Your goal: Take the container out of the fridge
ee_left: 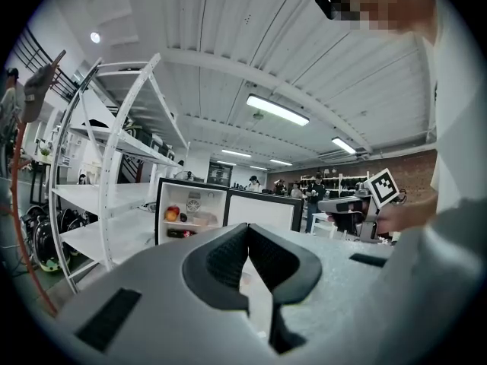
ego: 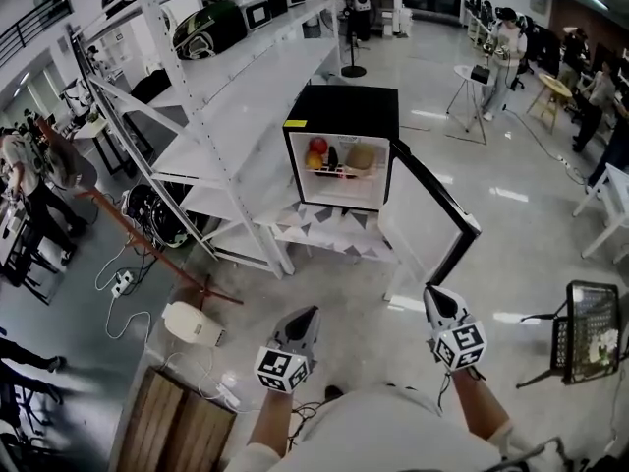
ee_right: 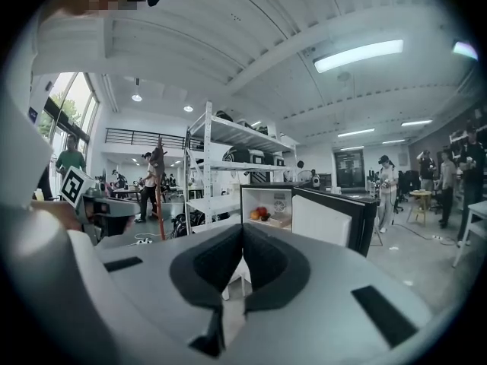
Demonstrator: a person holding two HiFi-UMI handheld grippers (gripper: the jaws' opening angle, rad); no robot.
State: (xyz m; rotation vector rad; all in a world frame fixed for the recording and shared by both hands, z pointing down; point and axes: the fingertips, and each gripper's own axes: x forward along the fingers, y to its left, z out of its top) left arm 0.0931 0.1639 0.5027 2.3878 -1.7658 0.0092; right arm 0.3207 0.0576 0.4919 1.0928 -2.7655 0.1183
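Nearest, the left gripper [ego: 309, 315] and right gripper [ego: 433, 295] hover above the floor, jaws pressed together, holding nothing. Farther off, the fridge [ego: 344, 106] stands open, with the container [ego: 360, 156] inside, right of the fruit [ego: 316, 152].

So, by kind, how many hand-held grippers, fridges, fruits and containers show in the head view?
Hand-held grippers: 2 (left hand-held gripper, right hand-held gripper)
Fridge: 1
Fruits in the fridge: 2 (red fruit, orange fruit)
Container: 1
Total: 6
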